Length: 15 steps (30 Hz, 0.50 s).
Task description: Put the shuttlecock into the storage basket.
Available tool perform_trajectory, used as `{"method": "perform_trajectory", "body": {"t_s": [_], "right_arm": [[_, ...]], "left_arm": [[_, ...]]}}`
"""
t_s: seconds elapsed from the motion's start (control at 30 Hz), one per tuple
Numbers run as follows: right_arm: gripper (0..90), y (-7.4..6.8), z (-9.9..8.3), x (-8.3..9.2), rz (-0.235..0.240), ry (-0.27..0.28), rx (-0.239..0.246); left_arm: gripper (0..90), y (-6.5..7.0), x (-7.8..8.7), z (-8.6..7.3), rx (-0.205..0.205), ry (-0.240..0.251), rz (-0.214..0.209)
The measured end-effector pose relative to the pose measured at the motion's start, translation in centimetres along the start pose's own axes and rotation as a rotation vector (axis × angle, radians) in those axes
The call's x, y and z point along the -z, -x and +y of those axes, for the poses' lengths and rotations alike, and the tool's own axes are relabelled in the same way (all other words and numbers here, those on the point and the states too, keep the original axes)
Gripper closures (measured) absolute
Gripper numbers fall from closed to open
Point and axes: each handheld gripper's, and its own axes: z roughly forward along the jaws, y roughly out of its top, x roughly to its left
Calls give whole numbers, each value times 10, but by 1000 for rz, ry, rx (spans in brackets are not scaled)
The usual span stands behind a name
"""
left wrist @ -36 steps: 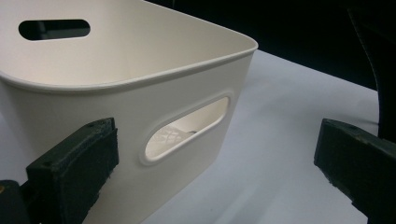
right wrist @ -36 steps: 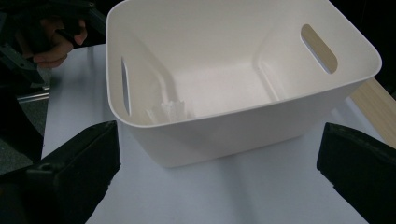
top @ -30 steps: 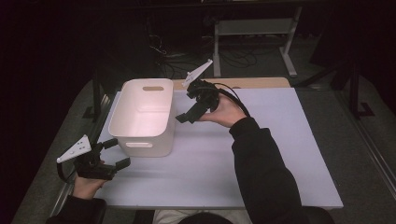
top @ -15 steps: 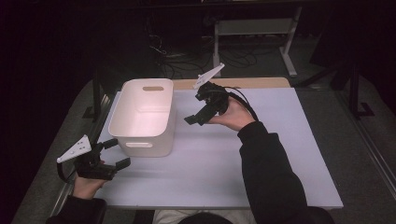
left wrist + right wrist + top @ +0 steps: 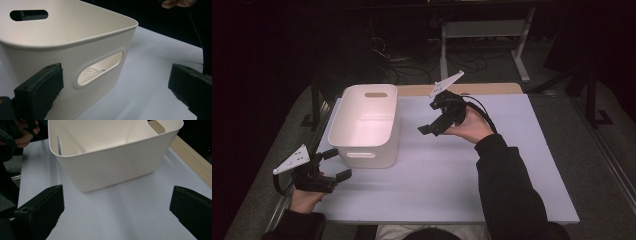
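On the table [image 5: 512, 165], a white bin [image 5: 367, 125] stands toward the left side, empty. The left gripper [image 5: 334, 165] hovers just beside its near handle wall, jaws spread wide. The right gripper [image 5: 428, 129], raised to the bin's right, gapes wide and holds nothing.

Left gripper [image 5: 333, 164] low at the table's near left corner, jaws wide apart, pointing right. Right gripper [image 5: 428, 127] raised over the table's middle toward the far edge, jaws spread, aimed left; right forearm reaches in from the near edge.
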Motion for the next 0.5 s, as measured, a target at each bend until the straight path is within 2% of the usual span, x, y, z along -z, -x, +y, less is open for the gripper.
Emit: {"method": "perform_trajectory", "body": {"t_s": [0.5], "right_arm": [[0,0,-17,13,-19,9,-7]], "left_arm": [[0,0,0,0,-2,-3,1]]}}
